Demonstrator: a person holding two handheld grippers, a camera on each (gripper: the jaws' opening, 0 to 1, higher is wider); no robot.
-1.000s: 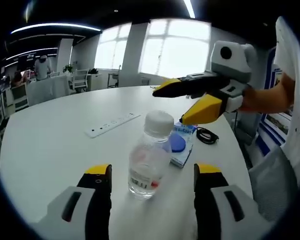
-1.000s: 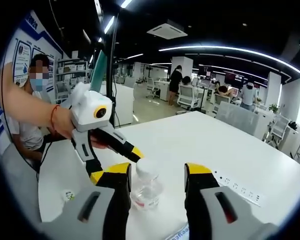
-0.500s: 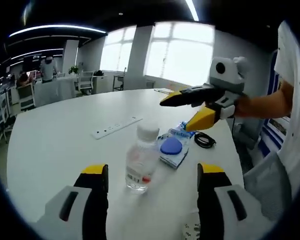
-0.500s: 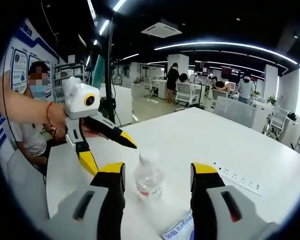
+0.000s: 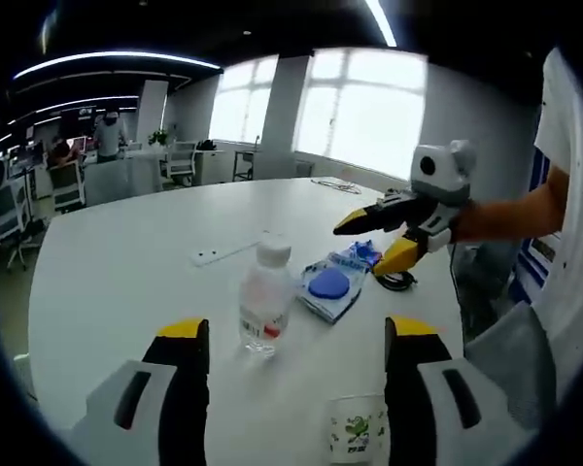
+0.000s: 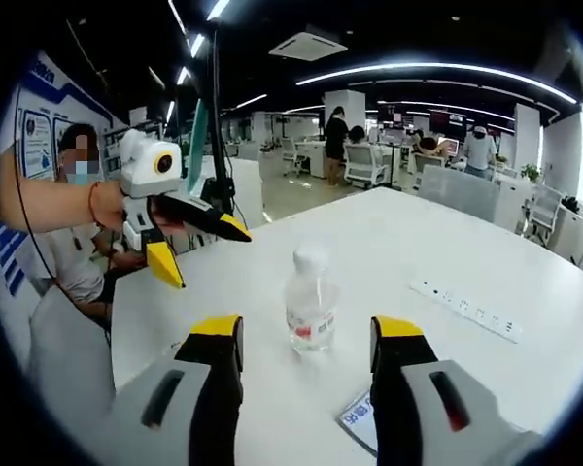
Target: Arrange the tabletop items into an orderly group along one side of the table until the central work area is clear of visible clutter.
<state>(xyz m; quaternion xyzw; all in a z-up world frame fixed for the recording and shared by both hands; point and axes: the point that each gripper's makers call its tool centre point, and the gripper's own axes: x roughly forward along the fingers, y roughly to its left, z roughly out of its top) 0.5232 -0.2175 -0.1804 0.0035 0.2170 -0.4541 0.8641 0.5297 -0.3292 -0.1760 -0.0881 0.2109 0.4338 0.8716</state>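
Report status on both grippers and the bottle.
Left gripper open, empty. Right gripper open, empty. Bottle upright on the table, ungripped. Blue packet and black cable beside it.

Left tongs (image 5: pixel 291 340): grey bodies, black jaws, yellow tips. Right tongs (image 6: pixel 306 335): same grey, black and yellow build. White-grey housing behind each pair of jaws. Person wears white short sleeve (image 5: pixel 573 146); red cord bracelet (image 6: pixel 93 204) on left wrist.
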